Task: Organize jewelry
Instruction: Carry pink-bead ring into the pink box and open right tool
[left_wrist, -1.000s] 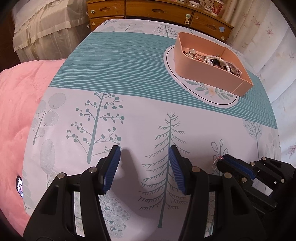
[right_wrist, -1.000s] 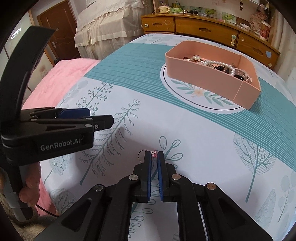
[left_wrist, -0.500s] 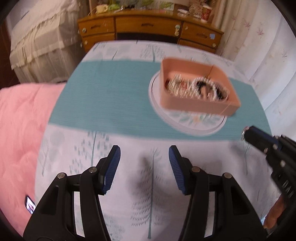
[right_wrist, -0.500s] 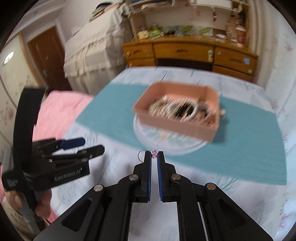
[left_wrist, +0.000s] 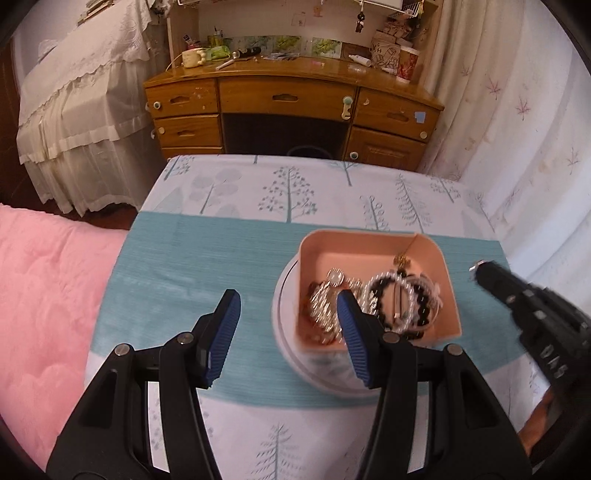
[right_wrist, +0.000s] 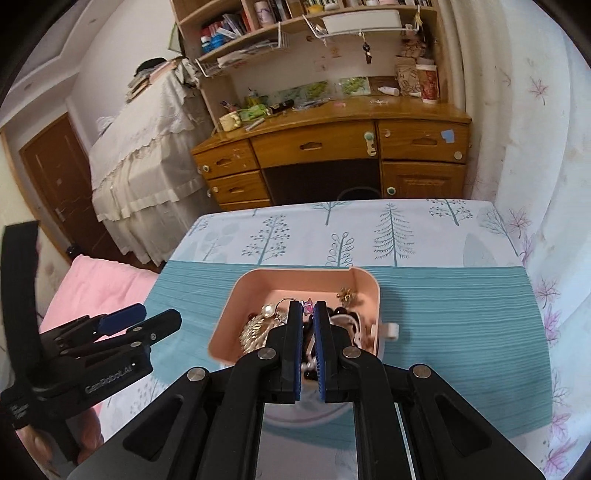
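Note:
A pink open box (left_wrist: 451, 295) (right_wrist: 295, 274) stands on the teal band of the tree-print cloth. It holds a tangle of jewelry (left_wrist: 391, 295), with pearl and black bead strands and gold pieces (right_wrist: 258, 328). My right gripper (right_wrist: 308, 306) hangs above the box, shut on a small wire ring with a pink charm (right_wrist: 306, 304) that sticks out at its fingertips. In the left wrist view that gripper's tip (left_wrist: 480, 267) sits right of the box. My left gripper (left_wrist: 287, 295) (right_wrist: 157, 315) hovers left of the box, open, with nothing between its fingers.
A wooden desk with drawers (left_wrist: 288, 99) stands past the far edge of the cloth-covered surface (left_wrist: 295, 184). A pink quilt (left_wrist: 44, 295) lies to the left and a white curtain (left_wrist: 517, 129) hangs on the right. A lace-covered piece of furniture (right_wrist: 140, 155) stands at the back left.
Both grippers rose and moved forward toward the pink box. The right gripper, still holding the ring, now hangs over the box. The left jaws kept the same width.

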